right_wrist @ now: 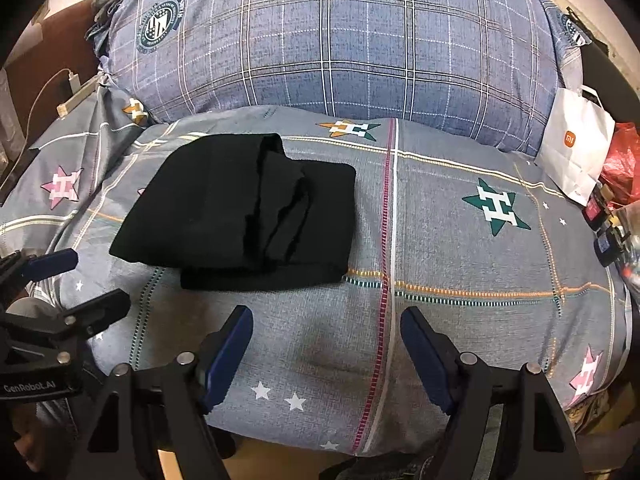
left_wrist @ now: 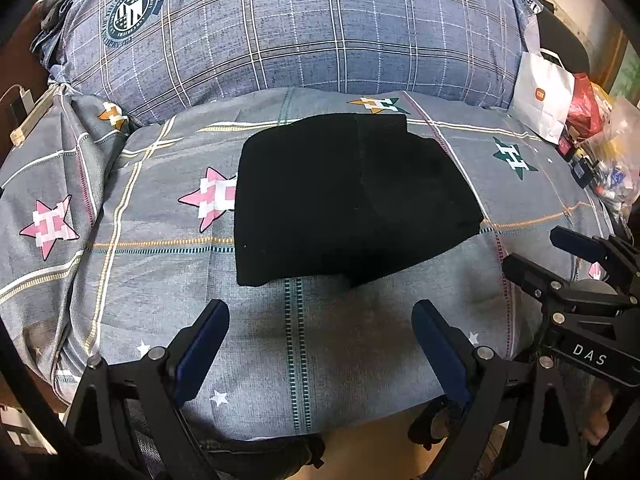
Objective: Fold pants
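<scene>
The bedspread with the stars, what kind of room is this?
Most likely a bedroom. The star-print bedspread covers a bed, a big plaid pillow lies at its far side, and folded black pants rest on top.

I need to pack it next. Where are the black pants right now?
The folded black pants lie on the star-print bedsheet, left of center in the right wrist view, in front of the plaid pillow.

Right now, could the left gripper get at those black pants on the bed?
Probably yes. The left gripper hangs open just short of the folded black pants, with only bare bedsheet between them.
</scene>
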{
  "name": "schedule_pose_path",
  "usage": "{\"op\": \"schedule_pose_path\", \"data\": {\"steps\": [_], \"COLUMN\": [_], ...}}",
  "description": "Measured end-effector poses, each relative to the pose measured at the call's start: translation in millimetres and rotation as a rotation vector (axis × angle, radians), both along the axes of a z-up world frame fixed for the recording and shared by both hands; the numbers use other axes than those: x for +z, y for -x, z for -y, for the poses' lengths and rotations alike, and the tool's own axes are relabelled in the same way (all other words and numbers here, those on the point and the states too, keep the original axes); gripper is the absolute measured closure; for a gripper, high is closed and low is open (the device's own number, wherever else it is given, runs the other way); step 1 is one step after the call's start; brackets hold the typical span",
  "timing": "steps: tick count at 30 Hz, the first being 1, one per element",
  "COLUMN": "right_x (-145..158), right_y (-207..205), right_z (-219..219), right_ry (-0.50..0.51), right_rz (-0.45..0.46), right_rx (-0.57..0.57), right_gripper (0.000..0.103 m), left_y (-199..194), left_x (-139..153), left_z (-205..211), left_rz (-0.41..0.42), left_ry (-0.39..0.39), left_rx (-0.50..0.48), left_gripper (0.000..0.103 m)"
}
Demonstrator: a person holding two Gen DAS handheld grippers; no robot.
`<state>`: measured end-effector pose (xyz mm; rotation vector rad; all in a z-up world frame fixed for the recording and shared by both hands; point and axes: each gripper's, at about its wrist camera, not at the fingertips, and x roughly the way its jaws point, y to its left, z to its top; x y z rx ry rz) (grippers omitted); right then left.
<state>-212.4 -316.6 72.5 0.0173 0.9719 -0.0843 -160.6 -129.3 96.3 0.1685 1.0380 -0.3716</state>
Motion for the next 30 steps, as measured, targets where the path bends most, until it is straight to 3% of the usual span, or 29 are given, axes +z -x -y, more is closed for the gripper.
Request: {"op": "schedule_pose_path", "data": {"steps": [30], "right_x": [-1.3], "right_y": [-1.0], "right_z": [6.1], "right_ry": [-0.019], "right_rz": [-0.006], "right_rx": [-0.030], "right_gripper": [0.024], "left_y": [-3.9], "left_x": [-4.5], "left_z": [-1.4], "left_rz": [-0.007], "left_ry": [0.016], "left_rx": [0.008], "left_gripper": [0.010]}}
